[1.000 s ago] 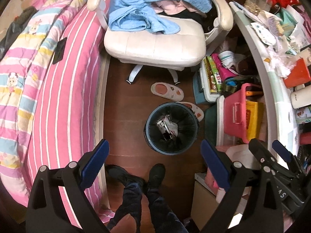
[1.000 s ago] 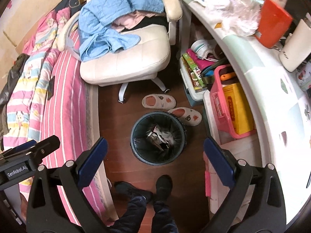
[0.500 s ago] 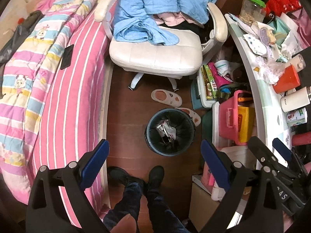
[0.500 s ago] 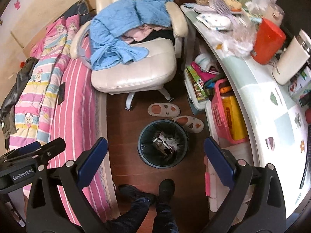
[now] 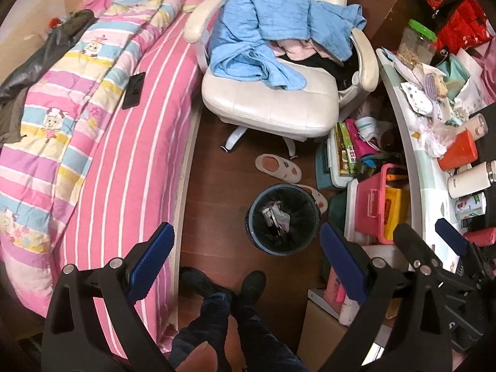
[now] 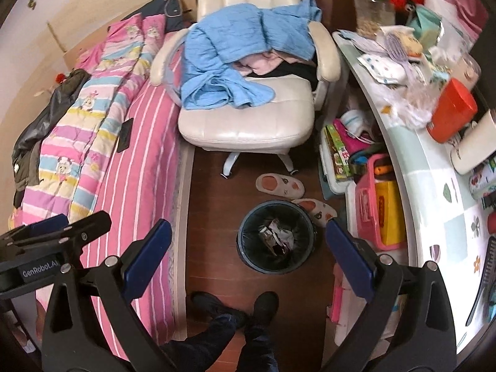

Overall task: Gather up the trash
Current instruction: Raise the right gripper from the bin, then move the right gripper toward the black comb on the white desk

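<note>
A round bin with a black liner [image 5: 283, 218] stands on the dark wood floor, with crumpled wrappers [image 5: 276, 215] inside; it also shows in the right wrist view [image 6: 276, 236]. My left gripper [image 5: 245, 248] is open and empty, held high above the floor. My right gripper [image 6: 248, 246] is open and empty too, beside it; the right gripper's body shows at the right of the left wrist view [image 5: 449, 263]. Crumpled clear plastic and paper [image 6: 412, 105] lie on the cluttered desk [image 6: 434, 204] at the right.
A white chair [image 5: 272, 105] draped with a blue cloth [image 5: 279, 37] stands beyond the bin. A pink striped bed [image 5: 102, 155] fills the left. Two slippers [image 6: 280, 186], a pink box [image 6: 372, 204] and storage bins sit under the desk. My feet [image 6: 235, 307] are below.
Both grippers have risen and drawn back, so the bin looks smaller and more of the chair, bed and desk is in view. Both stay open and empty.
</note>
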{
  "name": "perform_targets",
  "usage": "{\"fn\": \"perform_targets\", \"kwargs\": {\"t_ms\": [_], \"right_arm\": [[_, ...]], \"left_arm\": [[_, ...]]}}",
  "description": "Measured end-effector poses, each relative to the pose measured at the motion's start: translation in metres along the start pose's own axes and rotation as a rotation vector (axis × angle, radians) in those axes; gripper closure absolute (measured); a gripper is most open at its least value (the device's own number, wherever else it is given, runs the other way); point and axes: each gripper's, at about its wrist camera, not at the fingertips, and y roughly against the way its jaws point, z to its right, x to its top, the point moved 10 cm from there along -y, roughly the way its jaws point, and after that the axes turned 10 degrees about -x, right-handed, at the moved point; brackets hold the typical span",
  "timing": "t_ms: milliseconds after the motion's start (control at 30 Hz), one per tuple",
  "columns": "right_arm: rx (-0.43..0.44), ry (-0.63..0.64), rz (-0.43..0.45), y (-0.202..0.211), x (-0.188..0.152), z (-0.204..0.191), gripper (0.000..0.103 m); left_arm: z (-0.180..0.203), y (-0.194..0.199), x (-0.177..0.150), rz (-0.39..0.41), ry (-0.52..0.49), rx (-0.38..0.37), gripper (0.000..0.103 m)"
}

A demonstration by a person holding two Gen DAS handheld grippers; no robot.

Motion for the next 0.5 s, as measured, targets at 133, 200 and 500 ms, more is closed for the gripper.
{"fn": "perform_targets", "kwargs": {"t_ms": [133, 200, 500], "right_arm": [[0.004, 0.011, 0.019, 0.01, 0.006, -0.002, 0.005], [0.003, 0.008, 0.026, 0.014, 0.008, -0.001, 0.005], [-0.01, -0.037, 0.053, 0.026, 0.016, 0.023, 0.005]], "left_arm": [[0.001, 0.011, 0.006, 0.019, -0.009, 0.004, 0.01], [0.002, 0.016, 0.01, 0.027, -0.015, 0.004, 0.011], [0.029, 0.023, 0.017, 0.041, -0.069, -0.007, 0.01]]}}
